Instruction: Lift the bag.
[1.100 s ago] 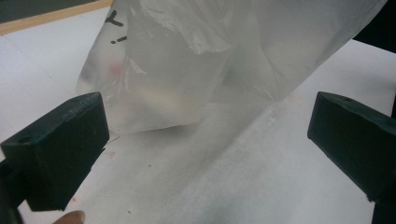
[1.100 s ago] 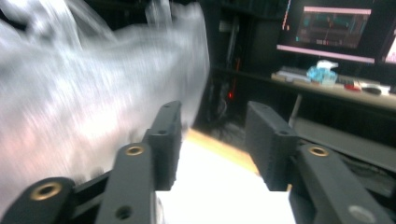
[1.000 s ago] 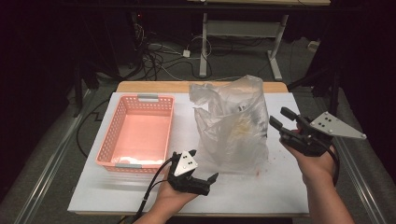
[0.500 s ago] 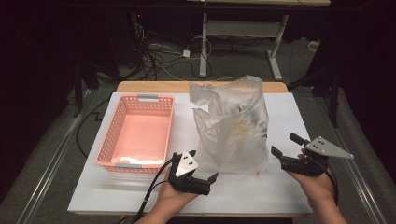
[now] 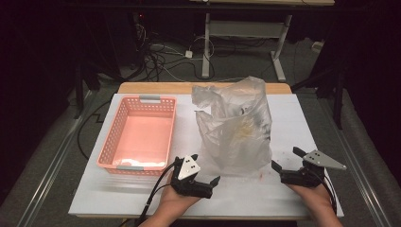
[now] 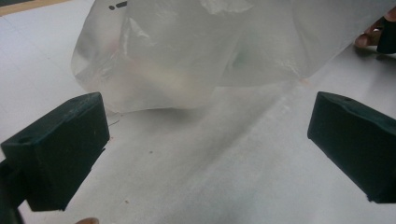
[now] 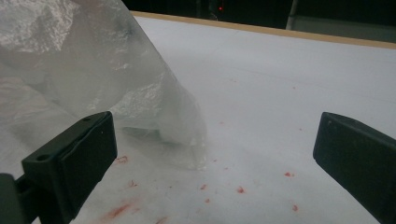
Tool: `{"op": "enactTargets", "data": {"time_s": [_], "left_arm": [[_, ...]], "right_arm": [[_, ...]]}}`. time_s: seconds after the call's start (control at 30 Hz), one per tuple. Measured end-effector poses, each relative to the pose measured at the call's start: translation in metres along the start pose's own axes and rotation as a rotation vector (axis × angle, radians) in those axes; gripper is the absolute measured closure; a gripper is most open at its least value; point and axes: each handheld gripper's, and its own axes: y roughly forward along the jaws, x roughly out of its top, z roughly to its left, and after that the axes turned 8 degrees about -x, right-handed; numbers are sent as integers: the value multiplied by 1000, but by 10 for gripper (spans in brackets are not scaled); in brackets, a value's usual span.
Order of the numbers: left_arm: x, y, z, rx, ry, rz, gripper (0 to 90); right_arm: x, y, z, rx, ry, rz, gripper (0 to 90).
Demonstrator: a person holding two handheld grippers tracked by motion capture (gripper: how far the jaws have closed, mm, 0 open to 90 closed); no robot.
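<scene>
High view, bag: a clear plastic bag (image 5: 236, 125) stands crumpled on the white desk (image 5: 293, 118), right of the middle, with pale contents dimly seen through it.
High view, basket: a pink plastic basket (image 5: 139, 135) sits on the left half of the desk, just beside the bag, not touching it.
High view, left gripper: the left gripper (image 5: 208, 176) rests low at the near edge, by the bag's near left corner, fingers spread wide with nothing between them.
High view, right gripper: the right gripper (image 5: 285, 160) sits near the near right corner of the desk, beside the bag's right foot; its fingers have just been opening and stand wide, with nothing between them.
Left gripper view: both black fingers (image 6: 60, 149) stand far apart over bare desk; the bag (image 6: 196, 51) lies just ahead, untouched.
Right gripper view: fingers (image 7: 70, 163) wide; the bag's lower corner (image 7: 154, 107) rests on the desk between and ahead of them, clear of both pads. Small red specks (image 7: 240, 190) dot the desk there.
</scene>
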Motion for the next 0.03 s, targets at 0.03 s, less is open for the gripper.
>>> {"op": "enactTargets", "data": {"time_s": [0.03], "left_arm": [[0, 0, 0, 2, -1, -4, 0]], "right_arm": [[0, -1, 0, -1, 5, -1, 0]]}}
